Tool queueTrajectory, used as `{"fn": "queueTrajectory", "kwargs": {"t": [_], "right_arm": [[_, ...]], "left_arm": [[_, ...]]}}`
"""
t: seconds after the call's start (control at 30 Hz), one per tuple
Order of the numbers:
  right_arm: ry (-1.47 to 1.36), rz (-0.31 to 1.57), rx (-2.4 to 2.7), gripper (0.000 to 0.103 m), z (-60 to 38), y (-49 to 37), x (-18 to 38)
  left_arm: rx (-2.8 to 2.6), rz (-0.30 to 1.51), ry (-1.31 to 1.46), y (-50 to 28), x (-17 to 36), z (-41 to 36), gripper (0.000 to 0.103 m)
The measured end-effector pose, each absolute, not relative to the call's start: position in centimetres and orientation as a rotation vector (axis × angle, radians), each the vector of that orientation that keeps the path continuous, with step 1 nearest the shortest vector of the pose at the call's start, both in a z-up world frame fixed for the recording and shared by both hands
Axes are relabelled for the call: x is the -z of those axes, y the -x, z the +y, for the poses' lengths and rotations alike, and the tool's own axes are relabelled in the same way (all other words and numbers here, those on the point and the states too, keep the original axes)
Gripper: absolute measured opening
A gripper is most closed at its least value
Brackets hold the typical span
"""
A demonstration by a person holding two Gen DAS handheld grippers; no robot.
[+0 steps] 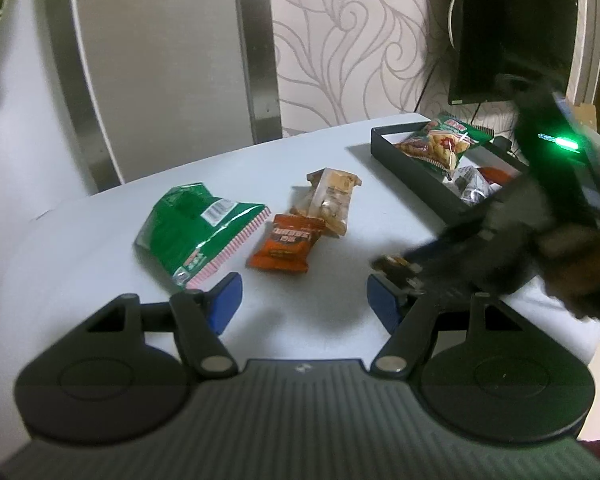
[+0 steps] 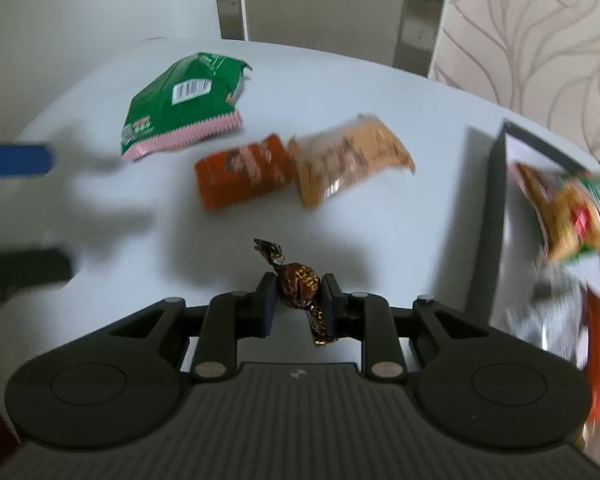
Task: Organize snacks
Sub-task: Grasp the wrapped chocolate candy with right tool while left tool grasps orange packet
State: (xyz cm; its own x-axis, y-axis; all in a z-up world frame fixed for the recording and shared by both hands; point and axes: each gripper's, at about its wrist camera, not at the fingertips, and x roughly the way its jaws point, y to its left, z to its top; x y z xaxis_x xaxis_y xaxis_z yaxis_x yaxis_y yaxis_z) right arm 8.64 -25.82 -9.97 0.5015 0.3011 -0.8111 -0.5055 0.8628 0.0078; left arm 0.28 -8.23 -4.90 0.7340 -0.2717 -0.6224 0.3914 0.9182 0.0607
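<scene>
My right gripper [image 2: 298, 300] is shut on a brown wrapped candy [image 2: 300, 284] and holds it above the white table [image 2: 340, 92]. It shows blurred in the left wrist view [image 1: 400, 270]. My left gripper [image 1: 304, 300] is open and empty, low over the table. On the table lie a green snack bag [image 1: 196, 232] [image 2: 180, 104], an orange snack pack [image 1: 286, 248] [image 2: 244, 168] and a clear pack of tan biscuits [image 1: 328, 200] [image 2: 352, 160]. A black tray [image 1: 412, 160] [image 2: 496, 200] at the right holds a green-and-yellow chip bag [image 1: 444, 144] [image 2: 572, 208] and other packets.
A dark monitor [image 1: 512, 32] stands behind the tray. A patterned wall [image 1: 352, 40] and a grey panel with metal strips [image 1: 160, 60] lie beyond the table's curved far edge.
</scene>
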Motion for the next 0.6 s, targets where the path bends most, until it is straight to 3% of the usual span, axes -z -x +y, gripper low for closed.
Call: {"fn": "queueTrajectory", "kwargs": {"t": [0.3,0.6], "right_arm": [[0.236,0.908,-0.429,0.028,-26.7,-1.9,10.3],[0.211,0.905,-0.407,0.028,-26.6,-1.1,10.3]], "left_arm": [[0.382,0.682,-0.206,-4.0,7.0,-9.2,0.071],[0.375,0.651,-0.290,-8.6,8.7,-10.0,0.071]]}}
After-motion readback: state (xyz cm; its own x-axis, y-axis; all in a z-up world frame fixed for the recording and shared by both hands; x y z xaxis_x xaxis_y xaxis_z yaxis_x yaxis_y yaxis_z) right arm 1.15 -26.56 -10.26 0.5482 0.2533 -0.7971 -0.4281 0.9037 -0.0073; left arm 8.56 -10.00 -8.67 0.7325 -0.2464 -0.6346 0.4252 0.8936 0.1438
